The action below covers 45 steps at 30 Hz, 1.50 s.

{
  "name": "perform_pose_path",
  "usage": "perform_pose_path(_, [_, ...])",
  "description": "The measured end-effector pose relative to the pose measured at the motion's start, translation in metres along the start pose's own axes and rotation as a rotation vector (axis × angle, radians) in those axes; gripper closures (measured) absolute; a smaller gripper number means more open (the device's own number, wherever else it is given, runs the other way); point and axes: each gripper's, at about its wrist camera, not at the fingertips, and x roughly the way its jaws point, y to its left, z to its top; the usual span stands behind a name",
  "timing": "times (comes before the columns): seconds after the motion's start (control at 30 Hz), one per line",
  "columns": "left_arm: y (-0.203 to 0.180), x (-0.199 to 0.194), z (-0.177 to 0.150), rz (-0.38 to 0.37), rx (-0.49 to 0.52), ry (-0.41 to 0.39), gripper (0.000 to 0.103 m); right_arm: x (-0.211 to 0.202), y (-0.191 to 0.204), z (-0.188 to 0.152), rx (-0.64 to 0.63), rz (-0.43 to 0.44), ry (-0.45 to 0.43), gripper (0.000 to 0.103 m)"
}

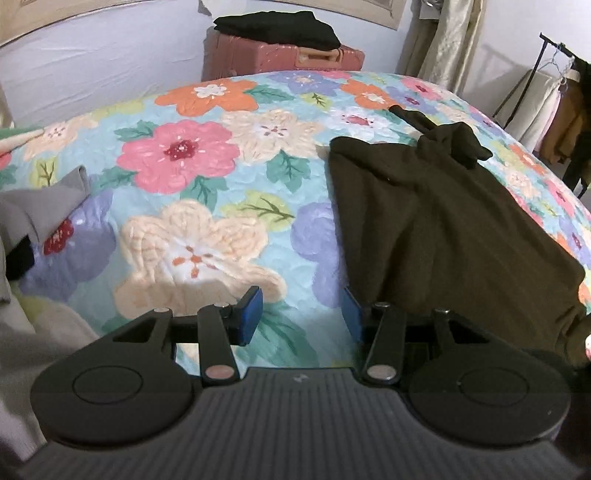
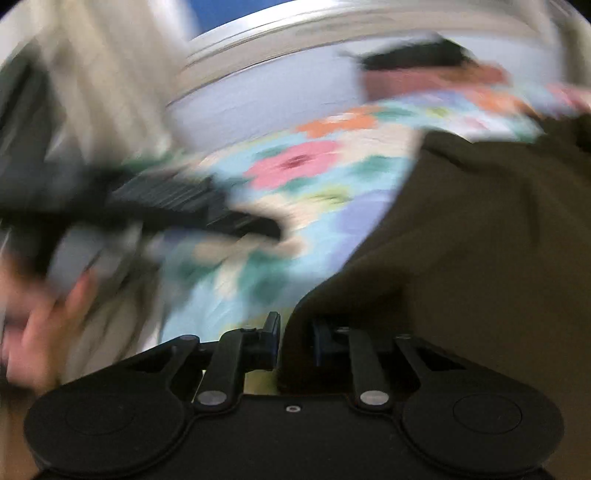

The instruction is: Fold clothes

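A dark olive-brown garment (image 1: 443, 225) lies spread on the right side of the floral bedspread (image 1: 207, 206). My left gripper (image 1: 303, 314) is open and empty, low over the bed, with the garment's near edge just by its right pad (image 1: 351, 314). In the blurred right wrist view my right gripper (image 2: 295, 343) is shut on the near edge of the same garment (image 2: 461, 240), which bunches between the pads. My left gripper also shows in the right wrist view (image 2: 177, 199) at the left, blurred, with a hand below it.
A pile of grey and beige clothes (image 1: 40, 221) lies at the bed's left edge. A pink suitcase (image 1: 280, 55) with folded black clothes (image 1: 280, 27) stands behind the bed. A clothes rack (image 1: 561, 103) stands at the far right.
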Motion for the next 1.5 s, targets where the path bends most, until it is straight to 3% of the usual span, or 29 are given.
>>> perform_pose_path(0.13, [-0.006,0.004,0.007,-0.023,0.073,0.005,0.056,-0.013,0.019,-0.009,-0.145,0.060,0.020,0.078])
perform_pose_path(0.23, [-0.022,0.017,0.014,-0.037,0.180,0.037,0.055,-0.031,0.013,-0.014,-0.115,0.142,0.031,0.073])
perform_pose_path(0.33, [-0.041,0.030,0.024,-0.070,0.263,0.052,0.049,-0.038,0.011,-0.018,-0.098,0.152,0.077,0.073])
perform_pose_path(0.47, [-0.074,0.053,0.034,-0.092,0.398,0.079,0.033,-0.059,-0.013,-0.008,-0.011,0.090,0.078,0.074])
perform_pose_path(0.6, [-0.100,0.088,0.040,-0.107,0.374,0.130,0.031,-0.086,-0.051,0.000,0.067,-0.020,0.040,0.073])
perform_pose_path(0.7, [-0.125,0.113,0.035,-0.069,0.423,0.156,0.028,-0.092,-0.081,-0.003,0.204,-0.068,0.013,0.073])
perform_pose_path(0.8, [-0.148,0.130,0.025,0.010,0.539,0.113,0.019,-0.097,-0.093,-0.009,0.258,-0.114,0.004,0.073])
perform_pose_path(0.83, [-0.148,0.132,0.023,0.015,0.541,0.099,0.031,-0.099,-0.096,-0.011,0.264,-0.134,0.007,0.072])
perform_pose_path(0.87, [-0.142,0.130,0.025,0.017,0.496,0.099,0.063,-0.099,-0.099,-0.012,0.263,-0.153,0.012,0.072])
perform_pose_path(0.97, [-0.102,0.112,0.042,-0.009,0.275,0.103,0.099,-0.095,-0.100,-0.017,0.199,-0.264,0.032,0.066])
perform_pose_path(1.07, [-0.063,0.090,0.045,0.173,0.241,0.002,0.099,-0.086,-0.096,-0.025,0.046,-0.444,0.071,0.066])
perform_pose_path(1.13, [-0.031,0.083,0.050,0.283,0.193,-0.027,0.100,-0.084,-0.099,-0.033,0.033,-0.459,0.083,0.064])
perform_pose_path(1.27, [0.019,0.069,0.061,0.301,-0.035,-0.044,0.100,-0.090,-0.104,-0.039,0.109,-0.447,0.068,0.063])
perform_pose_path(1.37, [0.016,0.058,0.058,0.303,-0.040,-0.064,0.098,-0.093,-0.100,-0.035,0.137,-0.417,0.047,0.062])
perform_pose_path(1.5, [0.022,0.051,0.055,0.328,-0.026,-0.050,0.094,-0.079,-0.092,-0.024,0.193,-0.290,0.014,0.061])
